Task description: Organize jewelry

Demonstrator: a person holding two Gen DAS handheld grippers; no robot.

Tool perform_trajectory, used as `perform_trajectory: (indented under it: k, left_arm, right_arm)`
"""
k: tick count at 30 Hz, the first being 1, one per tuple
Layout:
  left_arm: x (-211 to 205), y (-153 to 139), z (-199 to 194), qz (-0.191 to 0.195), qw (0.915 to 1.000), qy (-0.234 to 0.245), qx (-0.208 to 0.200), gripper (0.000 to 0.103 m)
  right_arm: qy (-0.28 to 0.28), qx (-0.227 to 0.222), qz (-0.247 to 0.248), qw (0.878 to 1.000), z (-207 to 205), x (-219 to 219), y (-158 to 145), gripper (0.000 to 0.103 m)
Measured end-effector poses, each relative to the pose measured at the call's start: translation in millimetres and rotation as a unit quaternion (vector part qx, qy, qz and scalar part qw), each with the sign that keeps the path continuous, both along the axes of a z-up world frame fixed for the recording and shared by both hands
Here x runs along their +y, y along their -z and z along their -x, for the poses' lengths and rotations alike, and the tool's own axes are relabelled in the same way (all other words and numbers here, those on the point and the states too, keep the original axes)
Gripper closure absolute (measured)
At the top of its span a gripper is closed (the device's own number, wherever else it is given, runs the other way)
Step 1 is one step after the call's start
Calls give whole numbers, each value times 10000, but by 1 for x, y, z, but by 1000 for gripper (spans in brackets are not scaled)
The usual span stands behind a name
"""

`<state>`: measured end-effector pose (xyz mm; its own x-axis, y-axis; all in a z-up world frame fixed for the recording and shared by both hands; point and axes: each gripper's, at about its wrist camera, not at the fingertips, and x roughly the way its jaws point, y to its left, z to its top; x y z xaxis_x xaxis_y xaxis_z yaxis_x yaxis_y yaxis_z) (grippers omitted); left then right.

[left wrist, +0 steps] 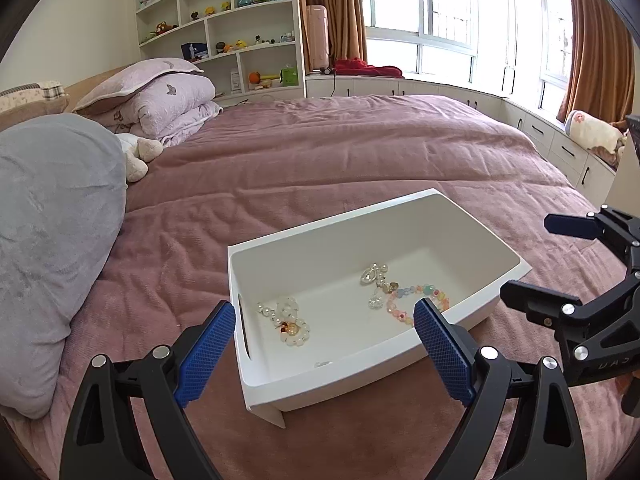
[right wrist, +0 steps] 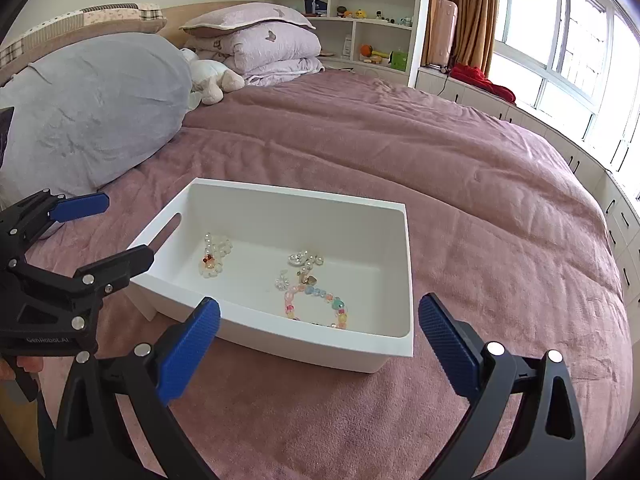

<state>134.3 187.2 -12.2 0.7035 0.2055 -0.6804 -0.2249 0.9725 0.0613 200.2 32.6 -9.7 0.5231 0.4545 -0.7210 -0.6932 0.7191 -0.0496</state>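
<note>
The left gripper [left wrist: 324,320] and right gripper [right wrist: 320,316] gape wide, holding nothing. 3 bead pieces, as best I can count, lie inside the white bin [right wrist: 408,264] mid-bed [right wrist: 400,152]; no jewelry shows on the cover, so sorting looks nearly done.

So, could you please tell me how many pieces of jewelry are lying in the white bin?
3, apparently: a clear beaded bracelet near the slotted end of the white bin, a pearl piece mid-floor, and a pastel bracelet touching it. The tangled two may be joined.
</note>
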Motion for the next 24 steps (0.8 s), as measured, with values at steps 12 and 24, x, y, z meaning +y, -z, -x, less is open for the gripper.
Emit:
perform_trajectory:
  k: [12,24]
  left_arm:
    - [2,7,0,52,9999,-105,32,11]
    - [4,7,1,71,9998,-201,14,11]
  right_arm:
    - [-15,-36,75,10000,-1,1,-1,5]
    - [-71,-8,89,9999,0,0,2,5]
